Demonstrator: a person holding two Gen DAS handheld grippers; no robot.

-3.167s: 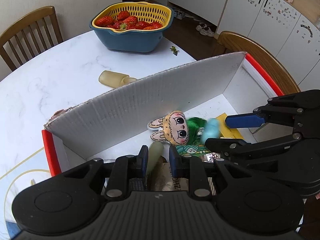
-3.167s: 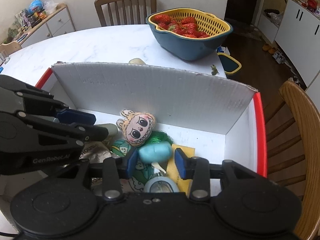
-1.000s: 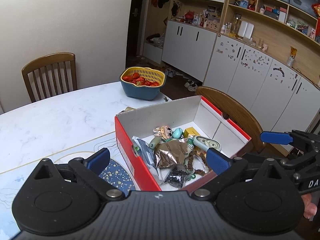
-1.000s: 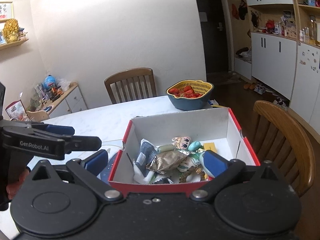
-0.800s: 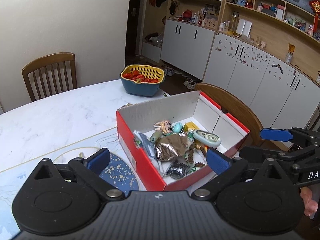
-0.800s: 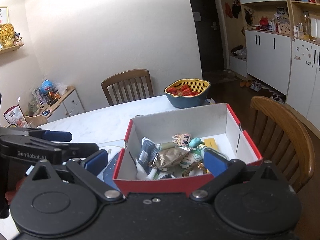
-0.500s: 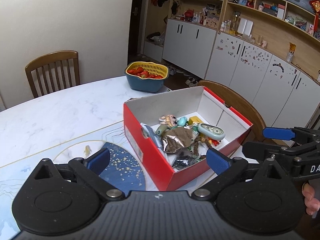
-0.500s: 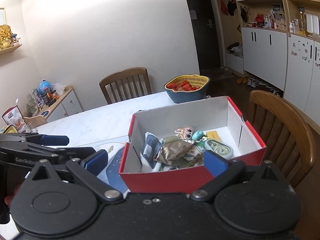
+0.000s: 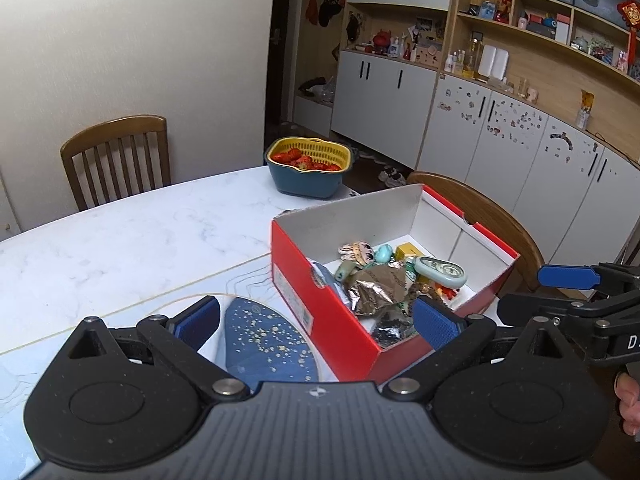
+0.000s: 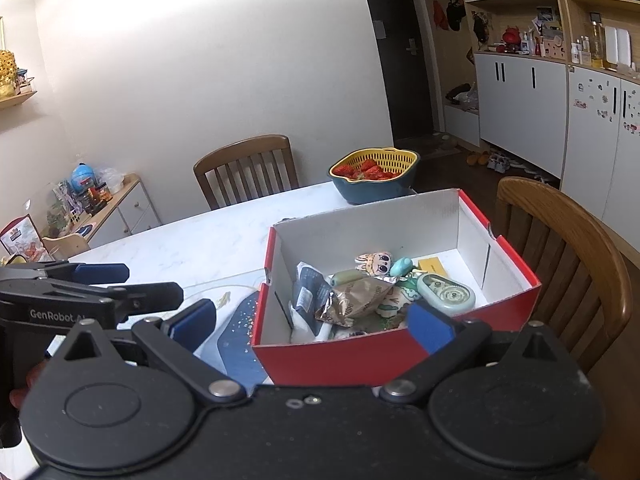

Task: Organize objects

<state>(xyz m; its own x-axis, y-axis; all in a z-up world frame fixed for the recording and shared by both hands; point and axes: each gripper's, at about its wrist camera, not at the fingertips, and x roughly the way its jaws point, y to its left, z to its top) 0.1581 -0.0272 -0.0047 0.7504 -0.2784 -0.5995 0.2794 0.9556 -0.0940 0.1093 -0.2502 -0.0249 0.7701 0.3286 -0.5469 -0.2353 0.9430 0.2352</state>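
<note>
A red shoebox (image 9: 304, 292) with a white inside stands on the marble table; its red front wall (image 10: 340, 360) faces the right wrist camera. Inside lie a bunny-face doll (image 9: 357, 251), a small light-blue piece (image 9: 383, 254), a yellow block (image 9: 408, 249), a mint oval case (image 10: 446, 294), a crumpled foil wrapper (image 10: 352, 300) and a pale green tube (image 10: 347, 277). My left gripper (image 9: 316, 320) is open and empty, held back from the box's near-left corner. My right gripper (image 10: 311, 322) is open and empty in front of the box.
A blue and yellow basket of strawberries (image 9: 307, 166) sits at the table's far edge. A blue speckled mat (image 9: 268, 344) lies left of the box. Wooden chairs stand behind the table (image 9: 116, 156) and right of the box (image 10: 568, 248). White cabinets line the right wall.
Both grippers were shut on the green tube and the light-blue piece inside the box; they have let go, opened wide and drawn back and up. Those items now lie in the box.
</note>
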